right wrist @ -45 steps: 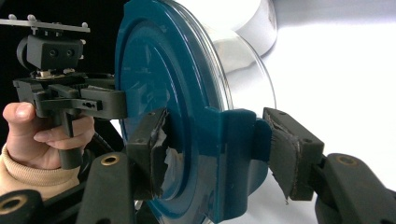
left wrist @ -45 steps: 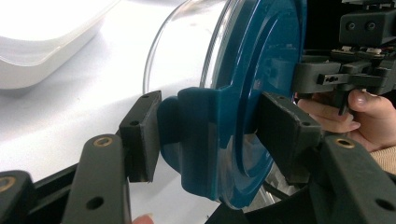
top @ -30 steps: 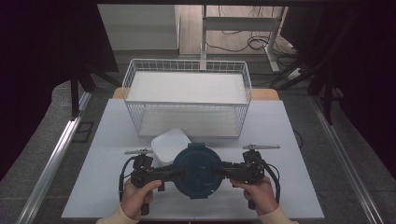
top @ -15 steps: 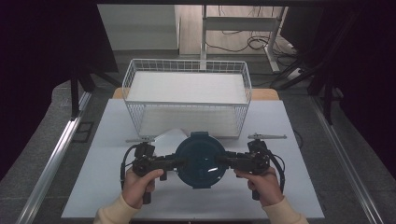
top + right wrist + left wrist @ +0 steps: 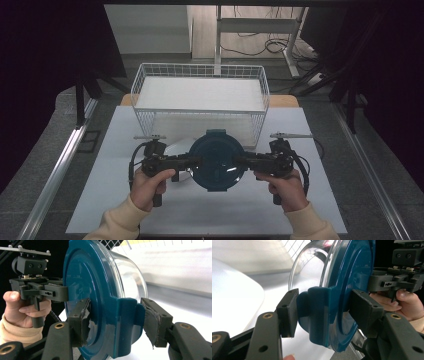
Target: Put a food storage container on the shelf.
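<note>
Round dark-teal plastic lid [image 5: 217,160]: smooth, semi-gloss, with faint highlights on its moulded rings. Clear bowl-shaped container body [image 5: 312,267] under the lid looked like glass or hard clear plastic, glossy, reflections on the curve. Left gripper [image 5: 322,307] jaws were matt black plastic with brass-coloured screws. Right gripper [image 5: 113,320] pads were matt black, worn and frayed at the edges. White wire basket [image 5: 200,70]: coated metal mesh, satin. White table top [image 5: 120,200] was smooth and matt. Cream sleeve [image 5: 117,222] was soft knit cloth.
</note>
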`<action>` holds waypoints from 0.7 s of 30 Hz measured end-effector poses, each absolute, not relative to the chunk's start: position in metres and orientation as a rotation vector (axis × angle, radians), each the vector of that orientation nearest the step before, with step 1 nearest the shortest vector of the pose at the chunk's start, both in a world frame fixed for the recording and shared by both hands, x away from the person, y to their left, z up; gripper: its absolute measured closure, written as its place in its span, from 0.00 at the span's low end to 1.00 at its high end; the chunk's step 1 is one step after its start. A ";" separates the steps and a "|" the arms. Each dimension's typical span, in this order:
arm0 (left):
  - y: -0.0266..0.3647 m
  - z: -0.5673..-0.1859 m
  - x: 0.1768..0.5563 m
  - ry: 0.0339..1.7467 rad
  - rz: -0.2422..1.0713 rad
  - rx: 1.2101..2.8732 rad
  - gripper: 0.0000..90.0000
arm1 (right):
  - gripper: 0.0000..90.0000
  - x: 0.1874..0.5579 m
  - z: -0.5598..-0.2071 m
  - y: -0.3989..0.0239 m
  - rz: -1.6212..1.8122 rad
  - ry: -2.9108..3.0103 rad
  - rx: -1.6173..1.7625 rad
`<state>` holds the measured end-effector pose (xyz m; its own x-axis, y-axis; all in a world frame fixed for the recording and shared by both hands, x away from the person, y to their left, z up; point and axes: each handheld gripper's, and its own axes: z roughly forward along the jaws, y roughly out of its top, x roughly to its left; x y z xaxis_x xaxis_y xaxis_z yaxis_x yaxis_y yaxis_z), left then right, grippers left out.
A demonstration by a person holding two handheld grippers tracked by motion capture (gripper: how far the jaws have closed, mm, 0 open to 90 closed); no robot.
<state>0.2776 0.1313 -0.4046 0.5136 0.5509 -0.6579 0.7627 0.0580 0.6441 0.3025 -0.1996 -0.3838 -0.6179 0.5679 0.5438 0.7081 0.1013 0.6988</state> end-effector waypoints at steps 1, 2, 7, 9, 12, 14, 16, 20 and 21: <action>0.132 -0.402 0.279 1.142 -0.231 1.609 0.47 | 0.48 0.303 -0.381 -0.200 -1.548 -2.229 -1.296; 0.132 -0.400 0.279 1.141 -0.228 1.607 0.47 | 0.48 0.304 -0.378 -0.199 -1.553 -2.233 -1.292; 0.134 -0.390 0.283 1.127 -0.206 1.604 0.47 | 0.48 0.308 -0.367 -0.197 -1.571 -2.247 -1.275; 0.135 -0.387 0.286 1.126 -0.205 1.606 0.47 | 0.48 0.311 -0.364 -0.197 -1.576 -2.248 -1.273; 0.136 -0.383 0.290 1.125 -0.202 1.605 0.47 | 0.48 0.315 -0.361 -0.196 -1.580 -2.242 -1.275; 0.137 -0.380 0.292 1.123 -0.203 1.602 0.47 | 0.49 0.317 -0.359 -0.196 -1.585 -2.239 -1.275; 0.138 -0.378 0.295 1.119 -0.206 1.596 0.48 | 0.49 0.318 -0.356 -0.195 -1.592 -2.240 -1.271; 0.140 -0.372 0.300 1.110 -0.201 1.590 0.48 | 0.49 0.322 -0.351 -0.194 -1.608 -2.245 -1.264; 0.140 -0.371 0.301 1.112 -0.199 1.587 0.48 | 0.49 0.323 -0.349 -0.194 -1.614 -2.246 -1.262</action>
